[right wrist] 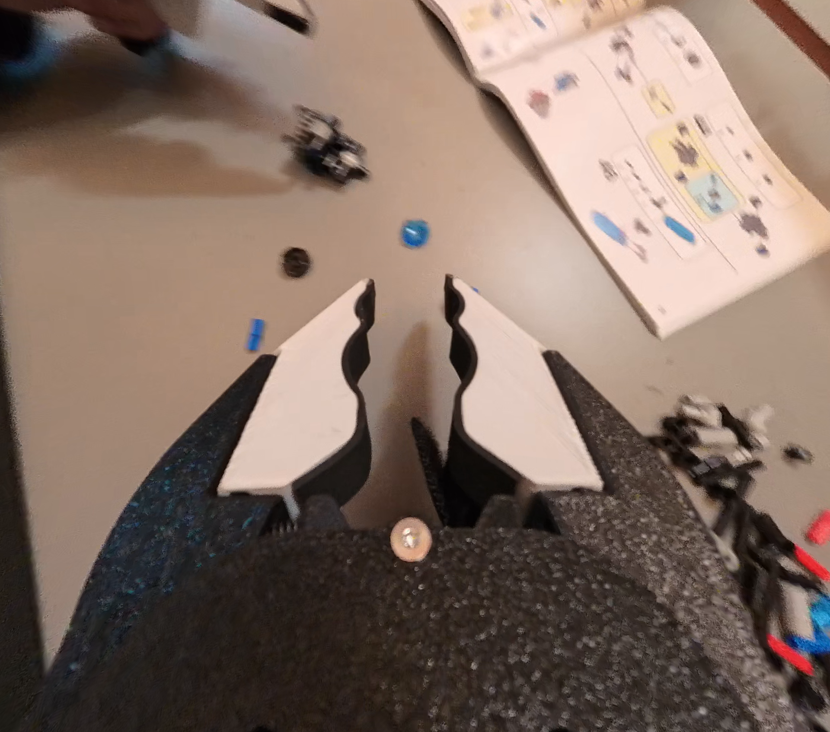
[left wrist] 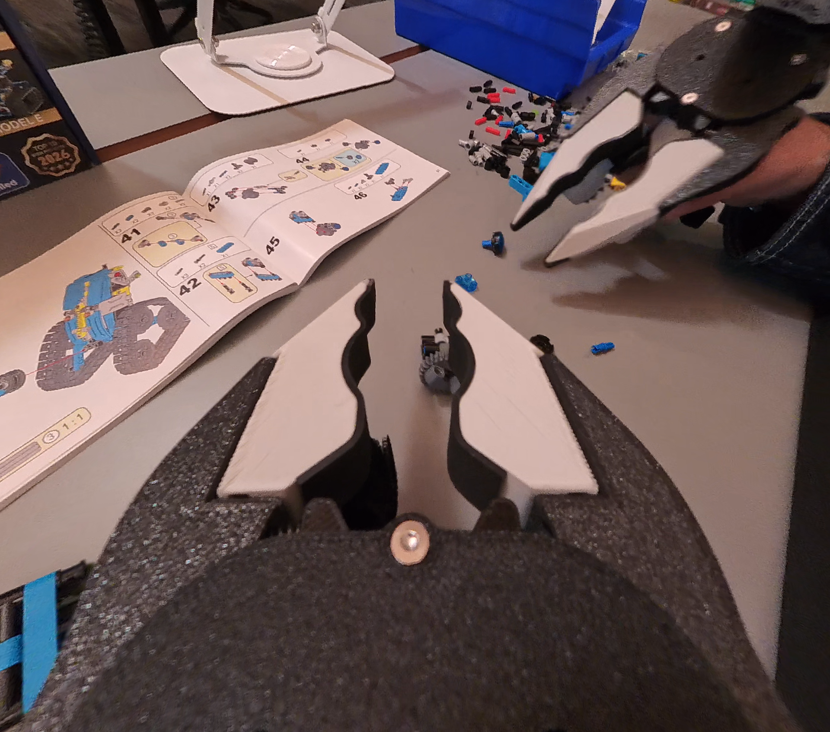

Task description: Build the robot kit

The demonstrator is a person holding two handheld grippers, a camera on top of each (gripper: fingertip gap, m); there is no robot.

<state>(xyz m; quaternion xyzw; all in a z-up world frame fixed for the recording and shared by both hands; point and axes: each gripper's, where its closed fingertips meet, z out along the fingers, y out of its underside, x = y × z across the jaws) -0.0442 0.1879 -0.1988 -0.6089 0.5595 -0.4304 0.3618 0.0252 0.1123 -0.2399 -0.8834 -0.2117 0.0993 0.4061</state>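
The left gripper (left wrist: pixel 408 284) is open, fingers pointing to 12 o'clock, low over the table. The right gripper (left wrist: pixel 532 241) sits at 2 o'clock, open too, tips pointing down.

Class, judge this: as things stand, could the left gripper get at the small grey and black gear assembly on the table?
Probably yes. The left gripper is open, and the gear assembly lies on the bare table between its fingers, close to the right-hand one. Nothing covers it; the right gripper hovers farther off.

Each gripper (left wrist: pixel 408 284) (right wrist: pixel 409 281) has white fingers with wavy black pads, speckled black body, silver screw; denim sleeve (left wrist: pixel 781 230).
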